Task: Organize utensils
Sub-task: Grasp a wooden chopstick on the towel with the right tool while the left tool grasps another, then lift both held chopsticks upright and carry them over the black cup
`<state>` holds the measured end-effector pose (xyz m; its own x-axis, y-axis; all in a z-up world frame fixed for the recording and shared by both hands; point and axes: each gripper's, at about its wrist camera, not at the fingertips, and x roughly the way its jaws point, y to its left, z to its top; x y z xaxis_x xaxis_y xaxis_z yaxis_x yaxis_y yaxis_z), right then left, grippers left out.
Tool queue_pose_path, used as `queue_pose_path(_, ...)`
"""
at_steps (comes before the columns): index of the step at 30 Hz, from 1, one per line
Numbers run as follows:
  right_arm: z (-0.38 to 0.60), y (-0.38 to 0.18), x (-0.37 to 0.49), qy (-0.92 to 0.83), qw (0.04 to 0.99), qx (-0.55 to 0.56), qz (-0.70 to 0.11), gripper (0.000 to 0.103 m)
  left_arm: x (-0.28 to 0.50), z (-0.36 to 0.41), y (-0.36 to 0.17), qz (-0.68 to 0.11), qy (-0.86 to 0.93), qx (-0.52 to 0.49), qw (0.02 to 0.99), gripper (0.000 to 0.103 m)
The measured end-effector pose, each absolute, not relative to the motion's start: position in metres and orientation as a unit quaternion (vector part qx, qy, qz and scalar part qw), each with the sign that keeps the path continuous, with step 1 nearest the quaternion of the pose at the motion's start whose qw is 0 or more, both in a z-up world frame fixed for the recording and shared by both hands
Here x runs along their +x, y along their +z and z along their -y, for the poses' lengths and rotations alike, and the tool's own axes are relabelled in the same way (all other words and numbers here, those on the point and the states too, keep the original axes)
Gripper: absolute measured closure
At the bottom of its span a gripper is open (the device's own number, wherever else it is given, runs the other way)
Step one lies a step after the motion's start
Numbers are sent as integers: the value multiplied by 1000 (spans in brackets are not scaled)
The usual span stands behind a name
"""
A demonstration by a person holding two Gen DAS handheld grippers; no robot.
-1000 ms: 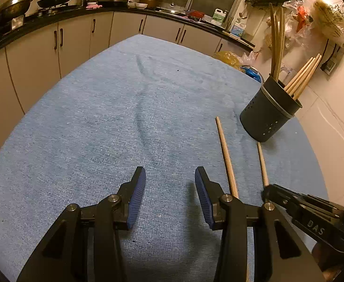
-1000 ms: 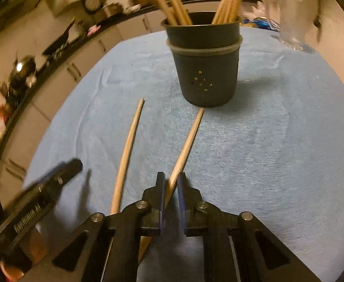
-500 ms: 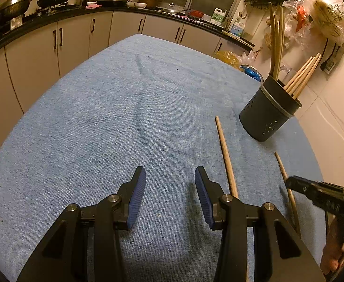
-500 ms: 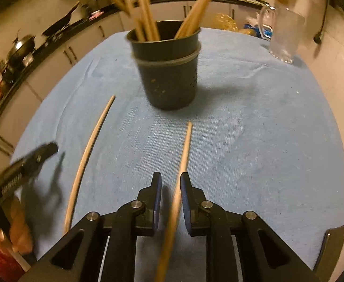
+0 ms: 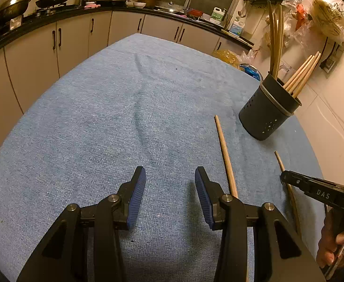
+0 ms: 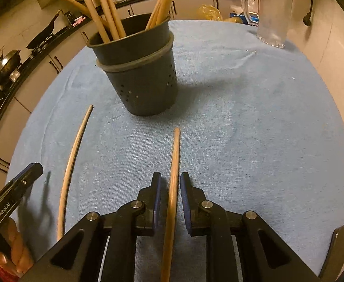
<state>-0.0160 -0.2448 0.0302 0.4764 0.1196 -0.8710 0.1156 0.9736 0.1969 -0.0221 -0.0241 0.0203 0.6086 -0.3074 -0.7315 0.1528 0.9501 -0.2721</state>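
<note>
Right tool shifted, jaws just opened astride chopstick, clear cloth rightward

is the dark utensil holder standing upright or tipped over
Upright. The dark utensil holder stands on its base on the blue cloth, its open rim up and wooden chopsticks poking out the top.

Blue woven cloth under both tools, pale tan wooden sticks ahead on it, dark grey cup dotted with small holes, grey band round it, black tool frames, ribbed blue pads, clear glass jug, cream cabinets beyond.
</note>
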Motion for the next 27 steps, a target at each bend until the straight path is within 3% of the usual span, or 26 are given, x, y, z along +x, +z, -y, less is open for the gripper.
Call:
queue_pose_path(1, 245, 30, -15, 1, 852, 114, -510, 86, -22, 25, 20, -423, -128, -90, 892, 61)
queue_pose_path(2, 246, 29, -15, 4, 853, 115, -509, 96, -22, 25, 21, -424, -127, -87, 893, 61)
queue_pose_path(18, 264, 55, -48, 56, 877, 191, -438, 96, 22, 112, 35, -498, -174, -2, 850, 61)
queue_pose_path(27, 274, 64, -57, 69, 882, 207, -418, 96, 57, 146, 25, -523, -146, 34, 839, 97)
